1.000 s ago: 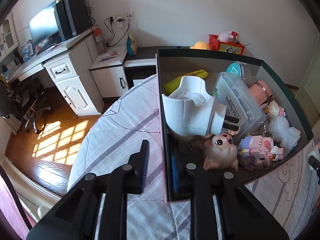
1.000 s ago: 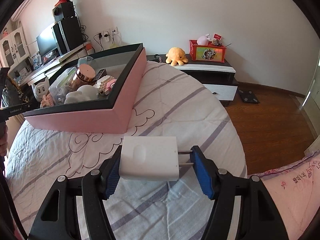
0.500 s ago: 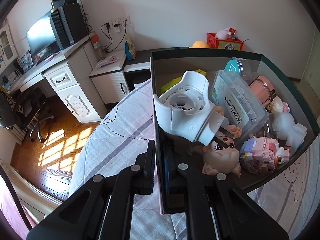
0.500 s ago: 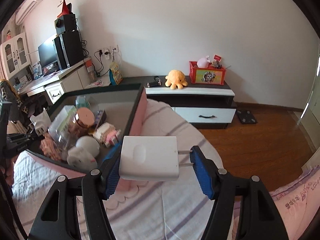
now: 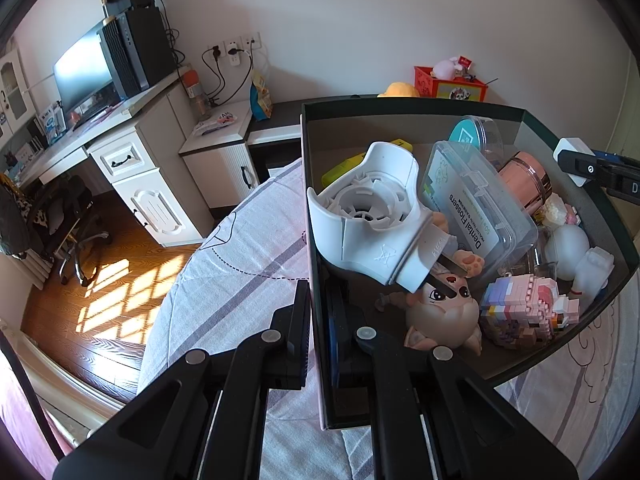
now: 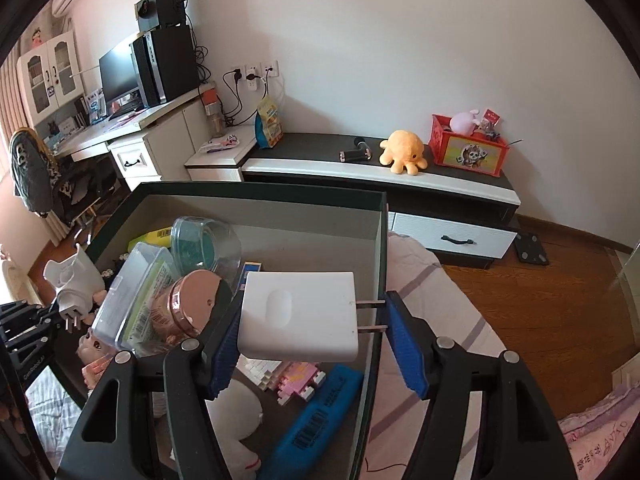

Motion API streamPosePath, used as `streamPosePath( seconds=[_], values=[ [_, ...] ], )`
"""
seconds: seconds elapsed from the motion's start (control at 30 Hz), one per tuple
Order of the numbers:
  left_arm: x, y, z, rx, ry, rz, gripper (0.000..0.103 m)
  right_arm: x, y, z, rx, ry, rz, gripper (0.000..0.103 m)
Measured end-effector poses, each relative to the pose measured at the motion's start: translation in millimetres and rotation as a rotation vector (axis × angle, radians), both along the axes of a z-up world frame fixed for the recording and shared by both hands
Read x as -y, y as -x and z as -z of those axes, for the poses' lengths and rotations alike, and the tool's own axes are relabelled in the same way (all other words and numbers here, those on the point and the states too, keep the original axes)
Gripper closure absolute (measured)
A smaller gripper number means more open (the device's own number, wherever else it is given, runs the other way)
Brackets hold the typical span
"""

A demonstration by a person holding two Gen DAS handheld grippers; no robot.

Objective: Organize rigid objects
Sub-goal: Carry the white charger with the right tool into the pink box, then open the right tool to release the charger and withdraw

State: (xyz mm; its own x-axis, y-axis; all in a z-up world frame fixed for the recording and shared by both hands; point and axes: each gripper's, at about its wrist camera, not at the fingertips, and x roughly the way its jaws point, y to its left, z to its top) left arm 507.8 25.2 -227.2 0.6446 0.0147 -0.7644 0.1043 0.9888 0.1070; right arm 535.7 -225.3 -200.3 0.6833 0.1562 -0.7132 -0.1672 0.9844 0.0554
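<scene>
Left gripper [image 5: 318, 320] is clamped fully on the near wall of the pink box [image 5: 314, 280], one finger outside, one inside. The box sits on the striped bedsheet [image 5: 240, 248], holding a dental flossers case [image 5: 476, 204] and toys. Right gripper [image 6: 312, 332] holds the white charger [image 6: 298, 316] above the box interior, prongs against the right blue pad.

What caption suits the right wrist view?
Right claw carries a white charger above the cluttered box.
</scene>
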Motion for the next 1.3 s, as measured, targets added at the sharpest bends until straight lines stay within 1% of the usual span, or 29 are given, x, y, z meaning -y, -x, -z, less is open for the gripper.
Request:
streamPosePath(
  seconds=[0.07, 0.17, 0.23, 0.33, 0.5, 0.6, 0.73, 0.83, 0.93, 1.0, 1.03, 1.07, 1.1, 1.13, 1.17, 1.2, 1.27, 1.3],
  values=[
    [0.0, 0.1, -0.1, 0.000, -0.001, 0.000, 0.097, 2.3, -0.7, -0.1, 0.008, -0.019, 0.007, 0.036],
    [-0.3, -0.2, 0.6, 0.001, -0.003, -0.004, 0.097, -1.5, 2.3, -1.9, 0.024, 0.004, -0.021, 0.034],
    [-0.3, -0.5, 0.9, 0.001, -0.006, -0.006, 0.097, -2.6, 5.3, -5.0, 0.036, -0.018, -0.036, 0.034],
    [0.9, 0.6, 0.2, -0.003, -0.008, -0.012, 0.097, -3.3, 10.6, -9.9, 0.055, -0.024, -0.045, 0.025],
    [4.7, 6.6, -5.6, 0.004, -0.028, -0.020, 0.097, 1.9, 27.2, -16.2, 0.063, -0.054, -0.045, 0.025],
    [8.4, 12.8, -13.3, 0.016, -0.041, -0.022, 0.097, 5.4, 38.5, -19.0, 0.064, -0.072, -0.037, 0.024],
    [13.8, 26.2, -28.8, 0.044, -0.050, -0.025, 0.096, 13.7, 54.2, -24.1, 0.068, -0.048, 0.013, 0.023],
    [20.2, 40.2, -43.6, 0.081, -0.036, -0.007, 0.095, 18.2, 66.8, -27.0, 0.063, -0.071, 0.009, 0.023],
    [29.7, 51.8, -57.0, 0.116, -0.039, -0.001, 0.094, 14.7, 80.0, -30.5, 0.061, -0.069, 0.013, 0.021],
    [34.5, 56.9, -63.5, 0.125, -0.021, 0.005, 0.084, 10.1, 89.0, -34.3, 0.070, -0.062, 0.009, 0.020],
    [36.9, 59.0, -66.0, 0.126, -0.008, 0.010, 0.070, 7.2, 93.0, -36.4, 0.075, -0.061, 0.007, 0.020],
    [38.7, 61.3, -68.3, 0.131, 0.003, 0.014, 0.050, 4.9, 96.5, -38.0, 0.077, -0.063, 0.004, 0.018],
    [41.1, 64.5, -70.8, 0.145, 0.006, 0.017, 0.039, 2.6, 99.4, -39.7, 0.078, -0.060, 0.004, 0.015],
    [44.1, 68.6, -73.8, 0.169, 0.004, 0.019, 0.021, 0.3, 102.9, -41.6, 0.084, -0.055, 0.009, 0.014],
    [47.2, 73.1, -76.9, 0.196, 0.000, 0.025, 0.014, -2.9, 108.0, -44.0, 0.091, -0.051, 0.013, 0.014],
    [50.4, 77.2, -79.7, 0.217, -0.001, 0.034, 0.012, -5.5, 111.1, -46.2, 0.096, -0.048, 0.008, 0.014],
    [54.5, 80.8, -82.8, 0.222, 0.005, 0.039, 0.001, -9.3, 116.4, -49.1, 0.098, -0.043, -0.003, 0.013],
    [56.4, 82.5, -83.4, 0.220, 0.014, 0.043, 0.000, -11.2, 118.6, -50.6, 0.100, -0.039, -0.004, 0.013]
  ],
)
